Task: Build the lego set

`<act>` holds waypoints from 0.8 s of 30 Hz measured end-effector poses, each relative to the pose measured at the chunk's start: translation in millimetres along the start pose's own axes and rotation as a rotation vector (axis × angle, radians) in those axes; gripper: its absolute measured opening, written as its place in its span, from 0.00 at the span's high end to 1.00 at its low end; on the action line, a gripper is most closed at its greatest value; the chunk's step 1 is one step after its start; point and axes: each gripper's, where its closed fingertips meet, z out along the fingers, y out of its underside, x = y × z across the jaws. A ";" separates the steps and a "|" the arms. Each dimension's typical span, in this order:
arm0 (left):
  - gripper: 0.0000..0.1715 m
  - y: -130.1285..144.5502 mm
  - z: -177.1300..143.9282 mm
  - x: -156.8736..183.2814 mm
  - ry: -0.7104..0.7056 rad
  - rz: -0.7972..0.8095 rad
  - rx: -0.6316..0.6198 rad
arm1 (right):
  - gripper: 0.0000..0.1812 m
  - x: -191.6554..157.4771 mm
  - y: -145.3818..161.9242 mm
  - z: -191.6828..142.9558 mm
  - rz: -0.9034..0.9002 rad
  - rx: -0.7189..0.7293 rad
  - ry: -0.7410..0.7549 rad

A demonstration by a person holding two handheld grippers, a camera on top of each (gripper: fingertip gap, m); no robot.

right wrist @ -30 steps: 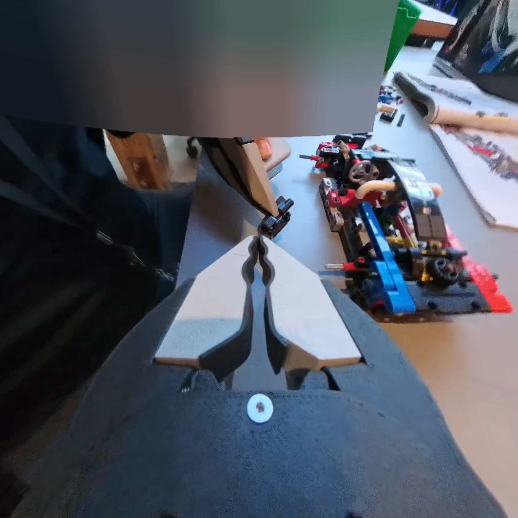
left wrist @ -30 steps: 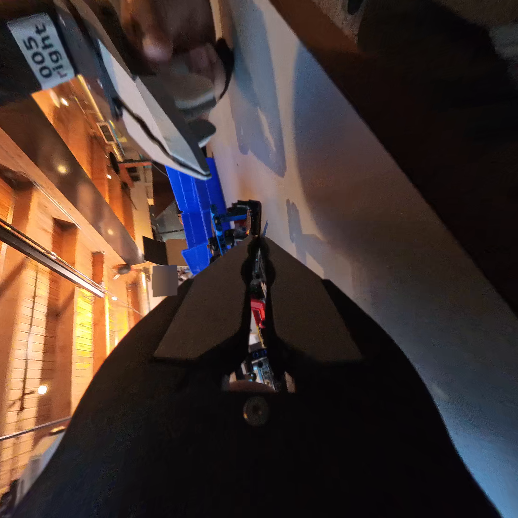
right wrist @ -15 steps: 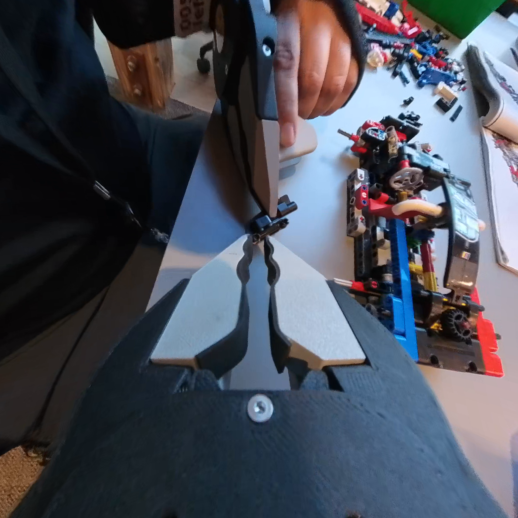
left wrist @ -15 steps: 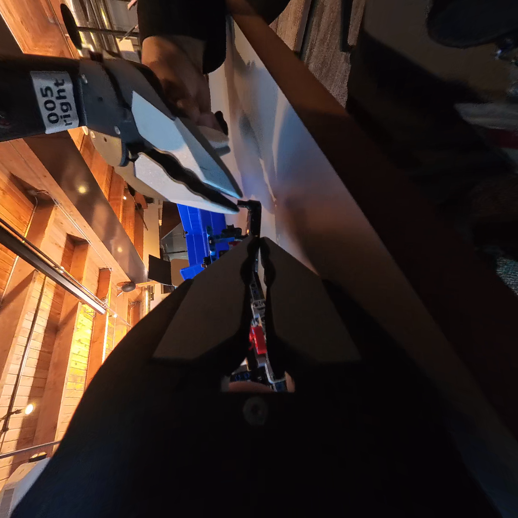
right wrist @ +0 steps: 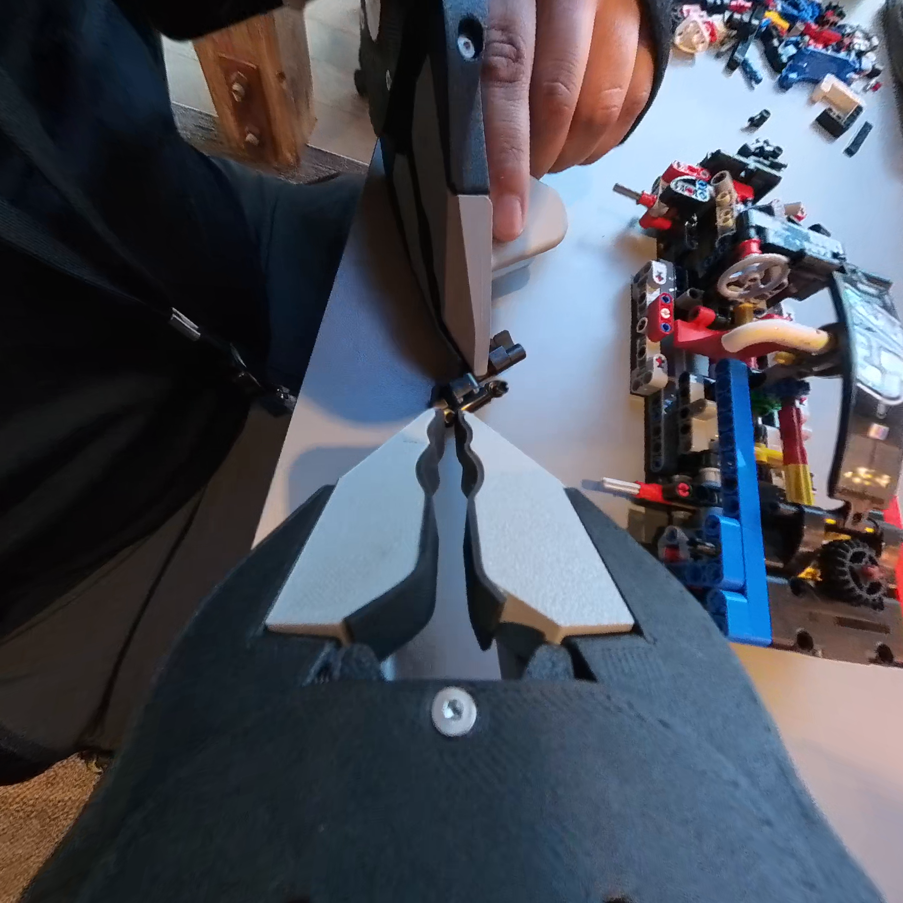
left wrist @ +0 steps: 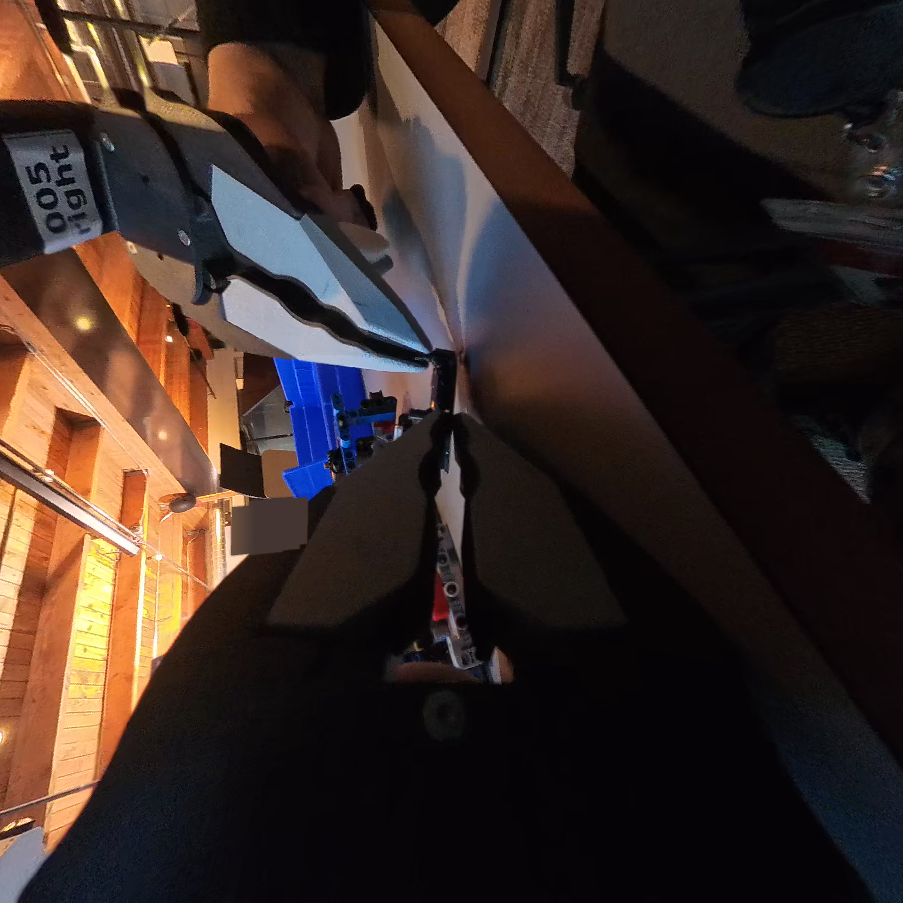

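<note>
Tips meet over the table edge: my left gripper (right wrist: 481, 364) pinches a small black lego piece (right wrist: 505, 354), its long axis running straight out past my fingertips. My right gripper (right wrist: 447, 420) nips a black pin (right wrist: 469, 391) just under it, touching. The half-built car (right wrist: 762, 430) sits well right of both.

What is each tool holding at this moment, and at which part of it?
Both tools pinch one small black lego piece with their tips: the left tool holds one end, the right tool the other end. It is off the table.
</note>
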 end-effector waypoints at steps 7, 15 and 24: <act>1.00 0.9 0.9 2.5 0.025 -0.008 -0.018 | 1.00 -1.5 -0.5 2.0 -0.023 -0.021 0.002; 1.00 2.4 2.4 3.3 0.056 -0.029 -0.035 | 1.00 0.0 0.2 2.4 -0.030 -0.060 0.019; 1.00 -0.2 4.5 3.8 0.062 -0.030 -0.018 | 1.00 -2.6 0.0 -0.4 0.024 -0.006 -0.008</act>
